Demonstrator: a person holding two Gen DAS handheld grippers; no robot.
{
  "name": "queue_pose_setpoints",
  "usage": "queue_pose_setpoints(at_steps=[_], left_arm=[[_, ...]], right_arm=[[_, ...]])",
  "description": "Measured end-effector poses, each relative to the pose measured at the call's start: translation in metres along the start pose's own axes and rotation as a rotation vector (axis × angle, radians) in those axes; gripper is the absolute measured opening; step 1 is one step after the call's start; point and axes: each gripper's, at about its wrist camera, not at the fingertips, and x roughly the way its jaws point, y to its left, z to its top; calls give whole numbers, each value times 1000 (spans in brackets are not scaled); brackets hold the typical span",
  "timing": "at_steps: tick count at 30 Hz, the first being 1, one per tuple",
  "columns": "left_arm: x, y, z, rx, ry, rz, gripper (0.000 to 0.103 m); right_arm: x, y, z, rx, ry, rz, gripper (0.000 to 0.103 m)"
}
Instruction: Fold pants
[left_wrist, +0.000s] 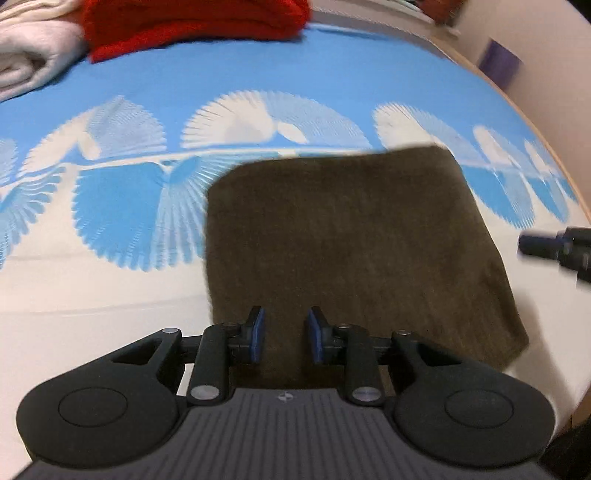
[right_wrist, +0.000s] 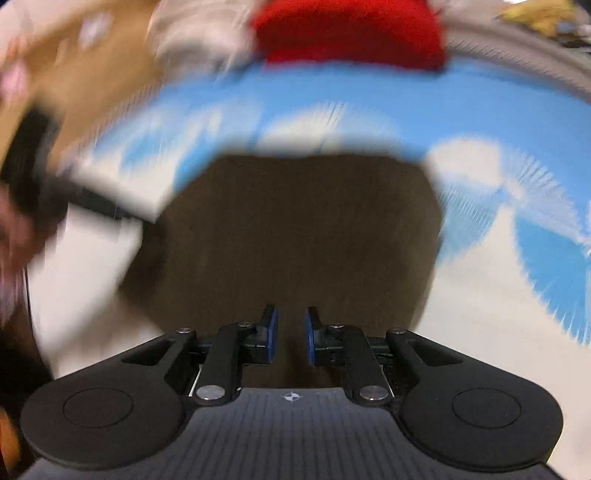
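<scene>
The fingers (left_wrist: 258, 332) of the left gripper (left_wrist: 283, 334) stand a little apart over the near edge of the pants (left_wrist: 351, 251), with a narrow gap between the blue pads and only brown cloth showing through it; I cannot tell whether the pads touch the fabric, and nothing looks pinched between them. The right gripper (right_wrist: 291, 334) shows the same picture in its own view: fingers (right_wrist: 271, 332) narrowly parted, the gap narrower than on the left, brown cloth behind and below them, no fold visibly caught. The pants lie as a compact brown folded block directly ahead of both pairs of fingers, stretching away from them toward the blue band of the bed sheet (left_wrist: 258, 74), so the near edge is the one under the fingertips and the far edge lies well beyond. The block looks roughly as wide as it is deep, so no long axis stands out clearly. In the left view the right gripper's tip appears at the right margin, beside the block's right edge, which suggests each hand sits near its own side of the near edge. Judging by this, the next fold would carry the near edge forward over the far one. Beyond the pants, at the far side of the bed, lie a red garment (left_wrist: 192, 26) and a pale garment (left_wrist: 33, 51). The right view is heavily blurred.
</scene>
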Motion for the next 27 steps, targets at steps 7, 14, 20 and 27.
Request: queue_pose_setpoints(at_steps=[7,14,20,27], left_arm=[[2,8,20,-69,-48,57,28],[3,1,34,-35,-122,101,28],[19,4,50,-55,-181,92,28],[73,27,50,-62,-98,93,30]], right_arm=[[50,-21,39,125,-165,-202,18],[123,-15,29,-1,-78,-432,21],[136,-26,39,30,-74,-447,14],[137,-35,36,58,-66,-457,0]])
